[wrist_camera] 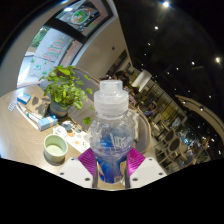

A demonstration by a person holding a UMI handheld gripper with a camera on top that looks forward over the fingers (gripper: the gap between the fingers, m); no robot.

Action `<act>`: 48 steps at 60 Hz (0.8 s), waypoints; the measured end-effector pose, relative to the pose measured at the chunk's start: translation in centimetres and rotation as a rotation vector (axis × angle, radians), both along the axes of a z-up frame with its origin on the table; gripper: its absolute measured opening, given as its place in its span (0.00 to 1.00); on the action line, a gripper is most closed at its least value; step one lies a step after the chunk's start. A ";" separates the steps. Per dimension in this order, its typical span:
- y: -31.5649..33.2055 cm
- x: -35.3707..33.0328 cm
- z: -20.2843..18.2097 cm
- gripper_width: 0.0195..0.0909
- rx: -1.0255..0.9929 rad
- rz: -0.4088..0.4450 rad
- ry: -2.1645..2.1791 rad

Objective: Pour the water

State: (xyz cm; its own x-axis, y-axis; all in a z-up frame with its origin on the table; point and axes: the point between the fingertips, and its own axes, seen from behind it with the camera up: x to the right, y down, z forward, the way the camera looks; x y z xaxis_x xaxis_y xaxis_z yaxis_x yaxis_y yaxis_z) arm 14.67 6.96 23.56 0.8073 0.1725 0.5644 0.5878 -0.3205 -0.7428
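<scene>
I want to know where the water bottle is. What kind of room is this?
Probably a cafe or office lounge: the bottle, held in the gripper, is over a wooden table with a potted plant and cup.

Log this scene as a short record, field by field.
held item: clear water bottle with blue label, upright, white cap on
tongs: shut on the bottle, a purple pad at each side of its lower part
cup: pale green cup on the table, beside the bottle
plant: green potted plant beyond the cup
surface: light wooden table
pouring: not begun
</scene>
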 end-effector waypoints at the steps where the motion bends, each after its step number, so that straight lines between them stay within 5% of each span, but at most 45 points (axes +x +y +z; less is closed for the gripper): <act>1: -0.2 -0.5 -0.7 0.23 -0.007 -0.006 0.046; 21: -4.1 -1.2 -12.9 0.24 -0.172 -0.009 0.528; 33: -5.2 -0.8 -16.1 0.29 -0.154 -0.001 0.602; 45: -5.8 -0.2 -16.5 0.47 -0.162 -0.007 0.655; 48: -6.2 -0.2 -17.2 0.60 -0.205 -0.034 0.666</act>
State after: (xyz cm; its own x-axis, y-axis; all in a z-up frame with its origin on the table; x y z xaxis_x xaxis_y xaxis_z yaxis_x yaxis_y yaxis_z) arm 14.46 0.81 6.32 0.9771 0.1910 -0.0937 0.0154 -0.5026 -0.8644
